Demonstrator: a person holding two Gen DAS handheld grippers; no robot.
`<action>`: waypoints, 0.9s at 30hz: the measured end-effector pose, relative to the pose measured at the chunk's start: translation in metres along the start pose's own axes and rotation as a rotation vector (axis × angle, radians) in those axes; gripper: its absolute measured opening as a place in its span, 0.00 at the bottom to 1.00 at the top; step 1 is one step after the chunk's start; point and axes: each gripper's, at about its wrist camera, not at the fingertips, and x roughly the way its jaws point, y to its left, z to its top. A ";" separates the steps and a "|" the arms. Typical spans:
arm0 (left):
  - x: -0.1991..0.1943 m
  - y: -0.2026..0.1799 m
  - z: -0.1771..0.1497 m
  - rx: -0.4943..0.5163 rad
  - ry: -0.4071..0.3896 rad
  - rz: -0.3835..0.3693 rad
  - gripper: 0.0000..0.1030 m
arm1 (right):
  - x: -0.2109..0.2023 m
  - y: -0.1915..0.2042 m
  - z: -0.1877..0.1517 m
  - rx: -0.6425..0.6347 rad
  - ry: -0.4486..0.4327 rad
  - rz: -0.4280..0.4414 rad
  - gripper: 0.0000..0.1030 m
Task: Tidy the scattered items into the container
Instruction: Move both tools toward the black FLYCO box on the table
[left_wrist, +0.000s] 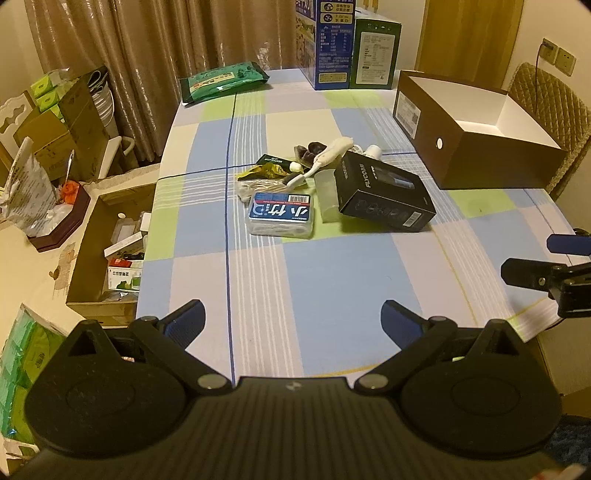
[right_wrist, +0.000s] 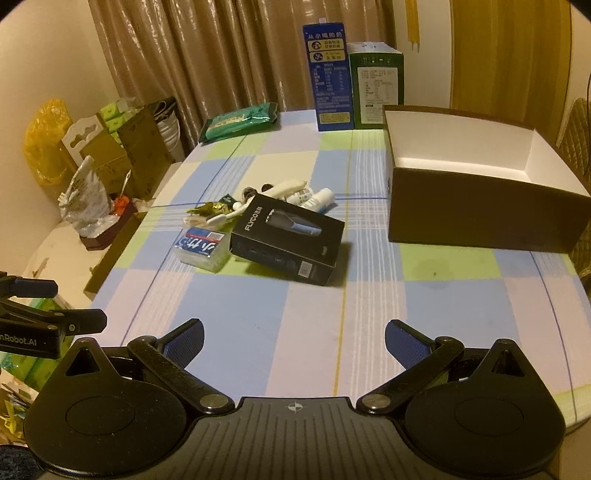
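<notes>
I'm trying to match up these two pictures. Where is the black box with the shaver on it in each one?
Left wrist view: the black shaver box lies right of centre, beside the blue-labelled clear case.
Right wrist view: the black shaver box lies just left of centre, again beside that case.
Shared landmark: the open brown box, to its right in both.

Both wrist views face the same table (left_wrist: 332, 280).

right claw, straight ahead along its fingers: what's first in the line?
Probably the black Flyco box: it lies nearly centred ahead of the open right claw, with only bare tablecloth between. The brown container sits off to the right of that line. Depth is hard to judge through the fisheye.
</notes>
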 end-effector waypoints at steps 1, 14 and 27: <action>0.000 0.000 0.001 0.002 -0.004 -0.002 0.97 | 0.000 0.000 0.000 -0.003 0.000 0.000 0.98; 0.016 0.005 0.008 -0.026 0.008 0.001 0.98 | 0.024 -0.015 0.014 -0.122 -0.012 0.060 0.98; 0.054 0.004 0.027 -0.101 0.039 0.031 0.98 | 0.079 -0.038 0.045 -0.273 0.037 0.152 0.98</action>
